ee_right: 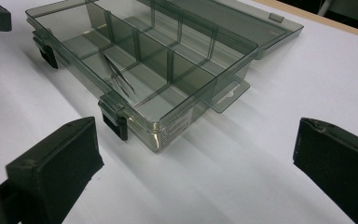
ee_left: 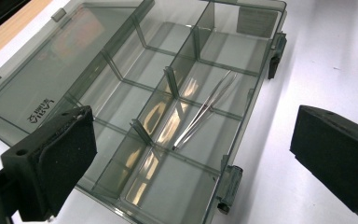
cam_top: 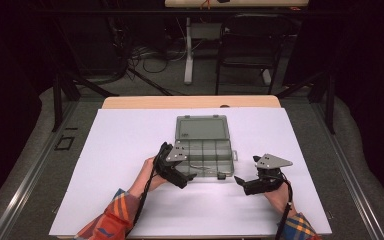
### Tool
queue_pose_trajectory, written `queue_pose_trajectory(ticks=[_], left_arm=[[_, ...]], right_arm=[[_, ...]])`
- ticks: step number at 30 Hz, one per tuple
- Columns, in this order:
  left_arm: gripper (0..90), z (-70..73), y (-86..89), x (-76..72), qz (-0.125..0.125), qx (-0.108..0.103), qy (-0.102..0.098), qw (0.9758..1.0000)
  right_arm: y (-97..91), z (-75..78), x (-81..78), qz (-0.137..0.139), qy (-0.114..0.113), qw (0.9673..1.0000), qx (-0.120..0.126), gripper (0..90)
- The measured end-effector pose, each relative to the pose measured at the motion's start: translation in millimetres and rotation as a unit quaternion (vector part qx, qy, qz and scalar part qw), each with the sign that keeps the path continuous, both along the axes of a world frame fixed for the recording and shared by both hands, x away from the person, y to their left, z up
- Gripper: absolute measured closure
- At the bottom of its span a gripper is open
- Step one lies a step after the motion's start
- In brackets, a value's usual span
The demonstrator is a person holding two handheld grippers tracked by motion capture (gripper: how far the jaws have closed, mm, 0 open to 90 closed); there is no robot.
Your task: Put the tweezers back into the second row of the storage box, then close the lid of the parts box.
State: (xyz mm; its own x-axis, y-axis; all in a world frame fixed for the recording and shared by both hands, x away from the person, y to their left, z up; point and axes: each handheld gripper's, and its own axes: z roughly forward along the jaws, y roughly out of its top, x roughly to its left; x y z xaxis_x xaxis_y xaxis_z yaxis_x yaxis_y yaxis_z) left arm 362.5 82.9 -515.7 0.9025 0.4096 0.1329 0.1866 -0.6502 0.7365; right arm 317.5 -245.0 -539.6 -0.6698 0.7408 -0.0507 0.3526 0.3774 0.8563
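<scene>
A smoky clear compartment box lies open in the middle of the white sheet, its lid folded flat behind it. Metal tweezers lie slanted across a divider in the box's near row, and the right gripper view shows the tweezers too. My left gripper hovers at the box's near left corner, jaws wide open, nothing between the pads. My right gripper sits off the near right corner, also open and empty, facing the box wall.
The white sheet covers the table, with a wooden edge at the back. Two dark latches hang open on the box's front. A black chair and desk legs stand beyond the table.
</scene>
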Motion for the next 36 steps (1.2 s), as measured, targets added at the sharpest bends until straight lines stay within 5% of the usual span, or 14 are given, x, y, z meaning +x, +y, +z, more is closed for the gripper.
queue_pose_trajectory(ticks=[16, 36], left_arm=[[0.0, 2.8, -3.1, 0.7, -0.023, 0.019, -0.008, 0.9995], [0.2, 4.0, -11.6, 8.6, -0.060, 0.063, -0.013, 0.9961]], right_arm=[[1.2, 0.4, -0.4, 0.005, 0.000, 1.0000, -0.005, 0.0], [-0.5, -0.4, 0.0, 0.005, 0.006, 1.0000, -0.001, 0.0]])
